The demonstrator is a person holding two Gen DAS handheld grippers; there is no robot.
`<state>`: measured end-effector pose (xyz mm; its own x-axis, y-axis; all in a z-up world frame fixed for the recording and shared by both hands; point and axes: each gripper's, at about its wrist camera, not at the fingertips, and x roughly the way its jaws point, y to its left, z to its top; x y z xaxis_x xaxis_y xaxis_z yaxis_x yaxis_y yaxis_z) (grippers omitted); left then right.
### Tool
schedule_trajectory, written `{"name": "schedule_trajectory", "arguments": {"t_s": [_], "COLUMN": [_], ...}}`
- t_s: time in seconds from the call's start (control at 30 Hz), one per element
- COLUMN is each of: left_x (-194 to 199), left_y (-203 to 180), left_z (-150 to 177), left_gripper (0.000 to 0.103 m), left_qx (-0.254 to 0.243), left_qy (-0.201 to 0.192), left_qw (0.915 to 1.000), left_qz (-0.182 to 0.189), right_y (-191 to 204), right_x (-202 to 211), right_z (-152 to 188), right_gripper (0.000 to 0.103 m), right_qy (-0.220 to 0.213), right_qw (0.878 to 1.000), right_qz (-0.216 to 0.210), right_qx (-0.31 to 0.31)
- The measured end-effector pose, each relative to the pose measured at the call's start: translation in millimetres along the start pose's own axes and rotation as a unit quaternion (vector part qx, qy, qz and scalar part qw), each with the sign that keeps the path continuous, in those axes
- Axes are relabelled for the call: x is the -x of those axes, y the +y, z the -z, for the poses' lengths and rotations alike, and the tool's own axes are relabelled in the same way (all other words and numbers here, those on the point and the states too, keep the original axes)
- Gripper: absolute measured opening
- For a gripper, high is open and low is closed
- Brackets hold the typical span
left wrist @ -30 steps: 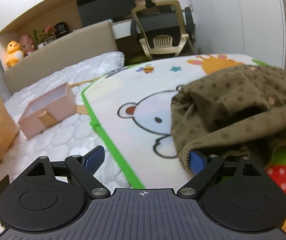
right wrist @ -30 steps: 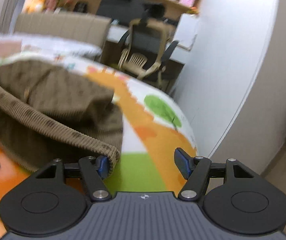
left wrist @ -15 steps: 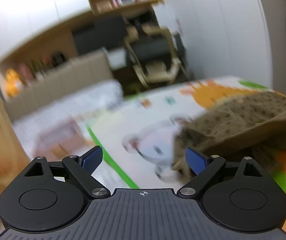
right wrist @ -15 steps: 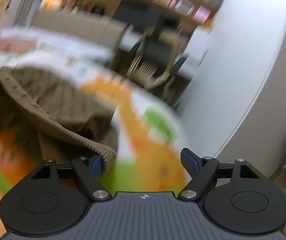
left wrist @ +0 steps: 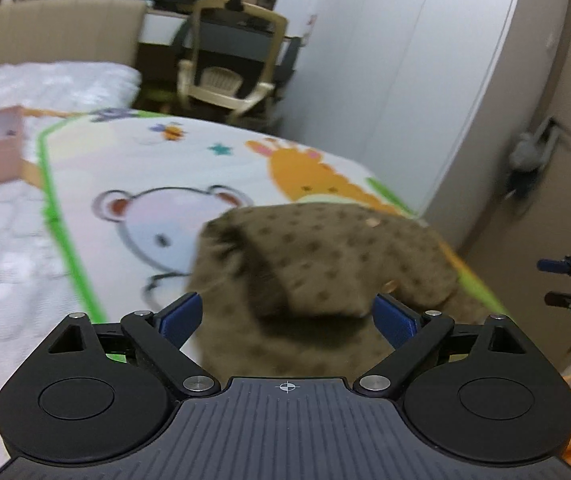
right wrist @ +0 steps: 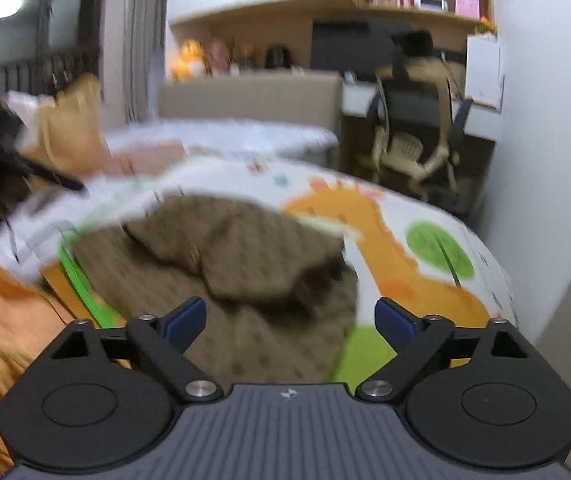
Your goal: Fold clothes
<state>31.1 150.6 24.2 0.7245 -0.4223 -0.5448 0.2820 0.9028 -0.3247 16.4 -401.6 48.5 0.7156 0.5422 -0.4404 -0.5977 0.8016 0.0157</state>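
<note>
Both views are evenly lit by soft indoor light, with no harsh shadows. A round lamp (right wrist: 3,6) glares white at the upper left of the right view. Motion blur smears the garment (left wrist: 325,264) and mat (left wrist: 133,168) in both views; the claw bodies stay sharp. Fisheye distortion bends the wall (left wrist: 425,80) and darkens the corners.

No legible text, label or number anywhere

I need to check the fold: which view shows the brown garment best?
The right wrist view: the brown garment lies almost whole on the mat, though blurred. The left wrist view shows it closer, with its near part hidden behind the gripper.
</note>
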Motion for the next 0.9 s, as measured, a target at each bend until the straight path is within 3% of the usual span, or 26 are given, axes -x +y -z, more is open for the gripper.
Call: {"name": "schedule_trajectory", "arguments": {"t_s": [0.13,0.3,0.4,0.5,0.53,0.6,0.67,0.73,0.9], "left_x": [-45,-104,-124,-133,-135,-133,-126,-114,-54], "left_y": [4,17,22,23,23,21,18,13,-11], "left_z": [-10,-13,-10,-4,-3,-2,-6,-12,-27], "left_gripper": [0.096,0.095,0.093,0.082,0.076,0.063,0.034,0.022,0.020], "left_qx": [0.051,0.110,0.134,0.151,0.153,0.147,0.136,0.123,0.065], "left_qy": [0.018,0.064,0.072,0.063,0.059,0.055,0.051,0.042,-0.005], "left_qw": [0.9979,0.9910,0.9869,0.9852,0.9855,0.9870,0.9888,0.9907,0.9962], "left_qz": [0.036,0.041,0.055,0.048,0.043,0.034,0.034,0.039,0.058], "right_y": [-13,-21,-25,-14,-10,-2,2,6,17], "right_x": [-21,-95,-144,-187,-197,-204,-196,-182,-117], "right_z": [-17,-19,-14,-9,-8,-10,-15,-23,-43], "right_gripper": [0.097,0.095,0.084,0.076,0.066,0.055,0.033,0.020,0.012], "right_qy": [-0.014,0.037,0.061,0.092,0.099,0.097,0.088,0.074,0.022], "right_qw": [0.997,0.989,0.982,0.982,0.983,0.985,0.987,0.989,0.994], "right_qz": [-0.007,-0.007,-0.025,-0.020,-0.013,0.000,-0.001,-0.003,-0.014], "right_qx": [-0.070,-0.140,-0.176,-0.165,-0.157,-0.143,-0.136,-0.131,-0.106]}}
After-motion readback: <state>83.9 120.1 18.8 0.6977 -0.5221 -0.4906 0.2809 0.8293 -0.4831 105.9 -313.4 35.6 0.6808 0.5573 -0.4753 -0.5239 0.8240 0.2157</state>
